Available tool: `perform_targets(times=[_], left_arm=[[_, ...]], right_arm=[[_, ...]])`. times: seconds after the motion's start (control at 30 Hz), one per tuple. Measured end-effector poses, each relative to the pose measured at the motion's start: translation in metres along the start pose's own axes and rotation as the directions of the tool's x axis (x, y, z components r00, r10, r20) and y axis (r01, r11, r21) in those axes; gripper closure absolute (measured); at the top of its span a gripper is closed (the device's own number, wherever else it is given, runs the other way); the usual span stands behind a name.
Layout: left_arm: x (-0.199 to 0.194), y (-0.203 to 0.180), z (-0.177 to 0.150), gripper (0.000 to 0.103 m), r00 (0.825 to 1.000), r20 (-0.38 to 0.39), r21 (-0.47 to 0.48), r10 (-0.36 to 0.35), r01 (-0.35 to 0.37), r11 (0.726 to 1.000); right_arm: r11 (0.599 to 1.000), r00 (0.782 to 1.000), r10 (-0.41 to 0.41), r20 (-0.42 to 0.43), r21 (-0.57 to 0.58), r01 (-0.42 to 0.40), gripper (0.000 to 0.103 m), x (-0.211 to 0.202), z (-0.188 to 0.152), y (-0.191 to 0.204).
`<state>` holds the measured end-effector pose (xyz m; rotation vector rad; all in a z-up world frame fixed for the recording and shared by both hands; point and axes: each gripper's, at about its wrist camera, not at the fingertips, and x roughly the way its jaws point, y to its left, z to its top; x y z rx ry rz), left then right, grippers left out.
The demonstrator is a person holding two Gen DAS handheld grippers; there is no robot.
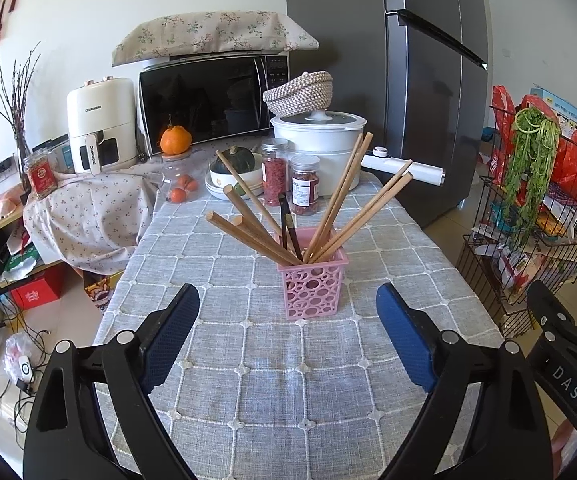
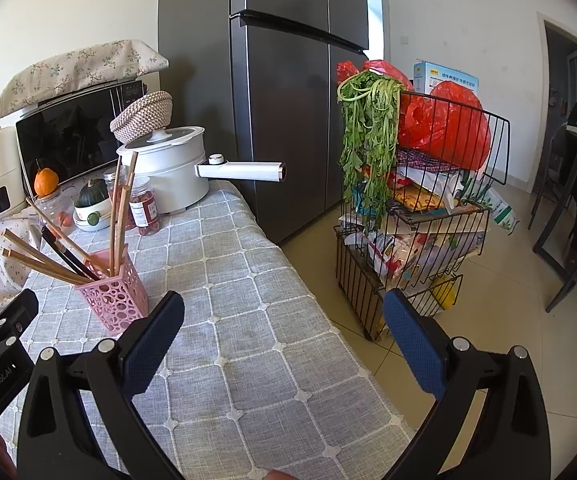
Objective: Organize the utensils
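A pink perforated holder (image 1: 313, 283) stands upright on the grey checked tablecloth (image 1: 248, 360). Several wooden chopsticks (image 1: 340, 196) and a dark pair (image 1: 288, 224) stand fanned out in it. My left gripper (image 1: 287, 320) is open and empty, just in front of the holder. In the right wrist view the holder (image 2: 114, 292) with chopsticks (image 2: 118, 208) is at the left. My right gripper (image 2: 282, 332) is open and empty over the table's right edge, right of the holder. The left gripper's body (image 2: 0, 340) shows at the far left.
Behind the holder stand two jars (image 1: 288, 176), a bowl with a squash (image 1: 236, 172), a white pot with a long handle (image 1: 404, 170), a microwave (image 1: 208, 100) and an air fryer (image 1: 100, 128). A fridge (image 2: 280, 100) and a wire rack (image 2: 412, 220) stand right of the table.
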<state>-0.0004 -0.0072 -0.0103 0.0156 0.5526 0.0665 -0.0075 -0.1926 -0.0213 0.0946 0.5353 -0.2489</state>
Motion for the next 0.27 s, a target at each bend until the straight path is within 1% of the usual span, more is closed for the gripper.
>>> perform_targets(times=[0.07, 0.13, 0.27], left_arm=[[0.0001, 0.0003, 0.0023, 0.017, 1.000, -0.002, 0.000, 0.002, -0.002, 1.000], [0.0008, -0.0008, 0.0033, 0.013, 1.000, -0.005, 0.010, 0.011, -0.011, 1.000], [0.0010, -0.0015, 0.0043, 0.007, 1.000, -0.007, 0.012, 0.002, -0.002, 1.000]], right_arm=[[1.000, 1.000, 0.000, 0.000, -0.002, 0.000, 0.006, 0.0002, -0.0004, 0.0000], [1.000, 1.000, 0.001, -0.002, 0.001, -0.001, 0.006, 0.0005, 0.0002, -0.0006], [1.000, 1.000, 0.003, -0.004, 0.002, -0.003, 0.006, 0.0007, 0.0000, -0.0011]])
